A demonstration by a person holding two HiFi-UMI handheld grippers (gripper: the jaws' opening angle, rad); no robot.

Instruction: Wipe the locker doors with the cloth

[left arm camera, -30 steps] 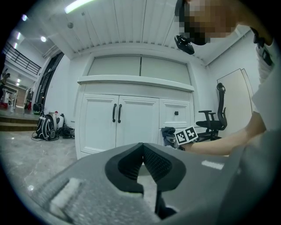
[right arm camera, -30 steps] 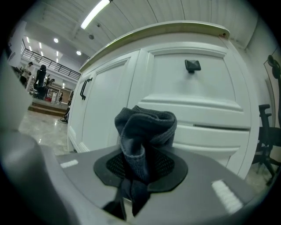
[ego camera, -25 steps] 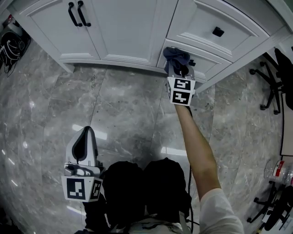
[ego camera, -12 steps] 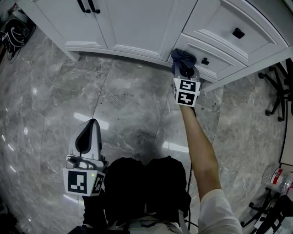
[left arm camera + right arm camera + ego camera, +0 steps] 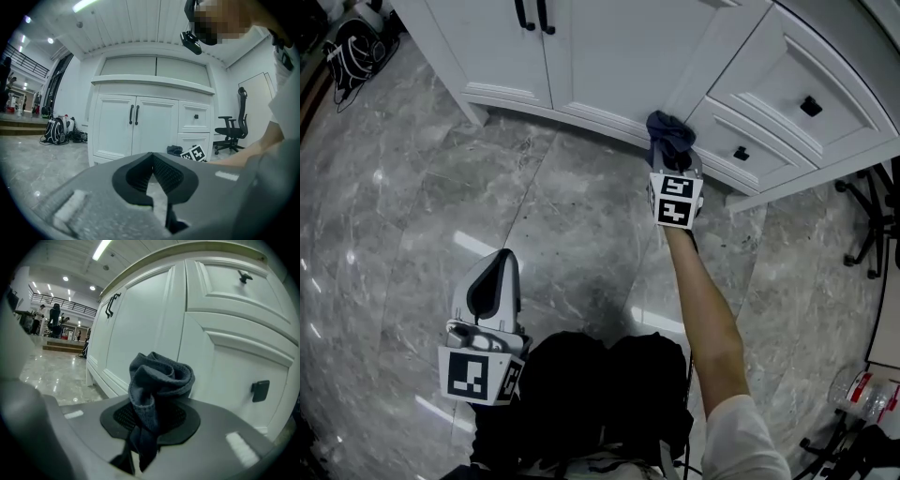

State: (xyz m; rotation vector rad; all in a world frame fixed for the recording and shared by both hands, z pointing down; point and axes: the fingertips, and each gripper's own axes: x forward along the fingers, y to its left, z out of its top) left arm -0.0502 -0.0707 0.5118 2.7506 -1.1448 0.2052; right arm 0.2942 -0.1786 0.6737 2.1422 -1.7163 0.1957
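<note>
A crumpled dark blue cloth (image 5: 669, 131) is pinched in my right gripper (image 5: 673, 159), which is shut on it. The cloth presses against the low part of the white locker front, on the upright strip between the right door (image 5: 619, 52) and the lower drawer (image 5: 750, 150). In the right gripper view the cloth (image 5: 159, 376) stands up from the jaws, with the door (image 5: 140, 324) just behind it. My left gripper (image 5: 499, 264) hangs low near the person's body, well away from the locker. Its jaws (image 5: 152, 157) meet at the tips with nothing between them.
The double doors carry two black handles (image 5: 532, 14). The drawers have small black knobs (image 5: 741, 153). Grey marble floor (image 5: 441, 206) lies before the locker. A black office chair (image 5: 229, 133) stands to the right, and a backpack (image 5: 55, 131) to the left.
My right gripper has slid the cloth leftward and down along the locker's lower front, from the lower drawer's left end to the strip beside the door. The left gripper has barely shifted.
</note>
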